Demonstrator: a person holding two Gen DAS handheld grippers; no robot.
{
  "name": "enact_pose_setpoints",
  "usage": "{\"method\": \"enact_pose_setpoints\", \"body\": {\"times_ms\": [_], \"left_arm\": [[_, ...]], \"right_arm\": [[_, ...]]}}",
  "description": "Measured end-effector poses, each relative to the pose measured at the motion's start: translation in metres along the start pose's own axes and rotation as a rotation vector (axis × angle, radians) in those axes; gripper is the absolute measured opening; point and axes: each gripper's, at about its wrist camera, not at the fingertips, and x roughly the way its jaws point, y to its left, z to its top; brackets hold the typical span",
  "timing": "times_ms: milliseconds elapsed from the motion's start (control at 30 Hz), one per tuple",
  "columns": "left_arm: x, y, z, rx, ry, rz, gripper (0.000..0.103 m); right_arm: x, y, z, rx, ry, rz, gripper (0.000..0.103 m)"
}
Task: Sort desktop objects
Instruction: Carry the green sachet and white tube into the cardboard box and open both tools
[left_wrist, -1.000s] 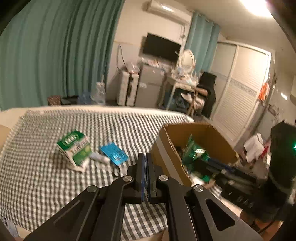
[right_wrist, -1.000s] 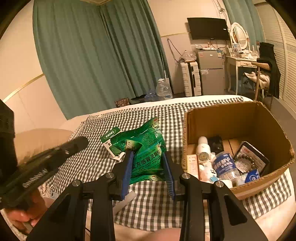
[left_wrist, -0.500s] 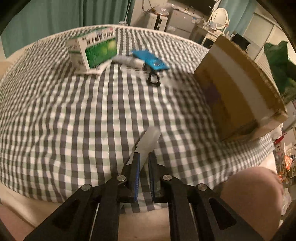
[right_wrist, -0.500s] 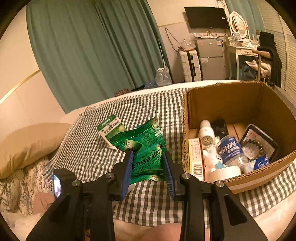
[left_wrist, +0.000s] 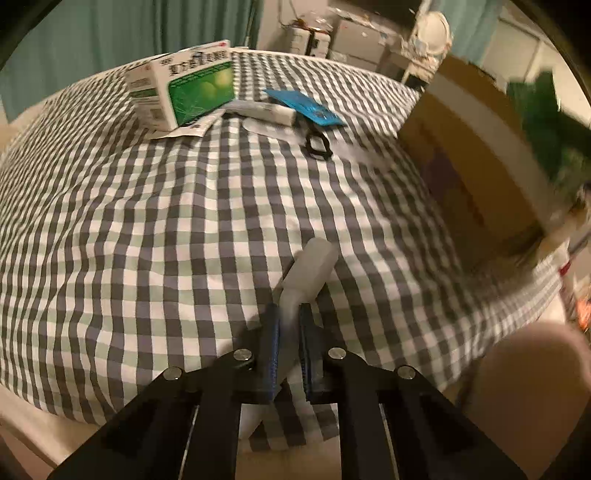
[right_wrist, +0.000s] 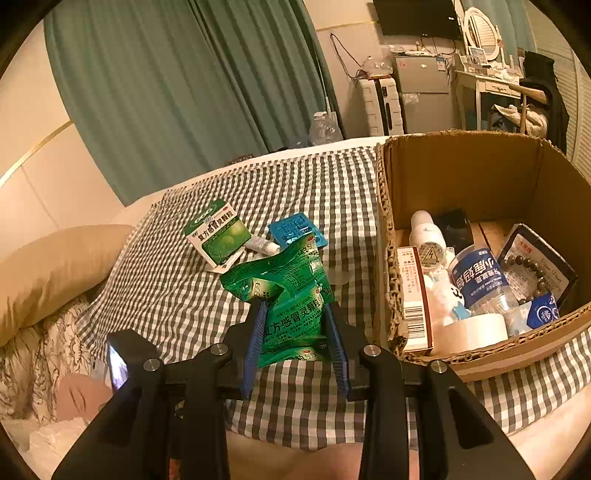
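The brown cardboard box (right_wrist: 480, 177) sits on the checked cloth (left_wrist: 147, 229) and is the big thing to find places by. It is full of small things, like a bottle with a blue label (right_wrist: 476, 277) and a roll of white tape (right_wrist: 469, 328).

The right gripper (right_wrist: 295, 343) squeezes a bunch of shiny green packets (right_wrist: 291, 295) and holds them up just left of the box.

The left gripper (left_wrist: 290, 332) is low over the cloth, also left of the box. Its jaws are closing on a pale plastic tube (left_wrist: 310, 269) that lies between them on the cloth.

Farther from the box sit a green and white medicine box (left_wrist: 184, 88), a blue packet (left_wrist: 306, 107) and a small black clip (left_wrist: 317, 142).
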Motion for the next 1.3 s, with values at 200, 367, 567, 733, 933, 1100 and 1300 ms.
{"method": "enact_pose_setpoints", "body": {"times_ms": [200, 367, 567, 733, 933, 1100, 1300], "left_arm": [[-0.04, -0.005, 0.008, -0.005, -0.102, -0.015, 0.006], [-0.089, -0.023, 0.028, -0.009, -0.215, -0.052, 0.006], [-0.14, -0.068, 0.058, 0.042, -0.283, -0.15, 0.006], [-0.157, -0.119, 0.091, 0.096, -0.309, -0.243, 0.006], [-0.155, -0.188, 0.118, 0.167, -0.312, -0.309, 0.006], [-0.125, -0.224, 0.123, 0.18, -0.268, -0.314, 0.006], [-0.078, -0.222, 0.126, 0.135, -0.182, -0.251, 0.019]], "right_arm": [[-0.008, 0.003, 0.002, -0.004, -0.015, -0.001, 0.032], [-0.029, 0.001, 0.01, 0.005, -0.061, 0.015, 0.032], [-0.073, -0.014, 0.029, 0.0, -0.152, -0.028, 0.032], [-0.1, -0.039, 0.045, -0.007, -0.195, -0.101, 0.032], [-0.107, -0.084, 0.058, 0.033, -0.194, -0.192, 0.032], [-0.095, -0.121, 0.062, 0.072, -0.151, -0.254, 0.033], [-0.079, -0.149, 0.063, 0.111, -0.127, -0.271, 0.035]]}}
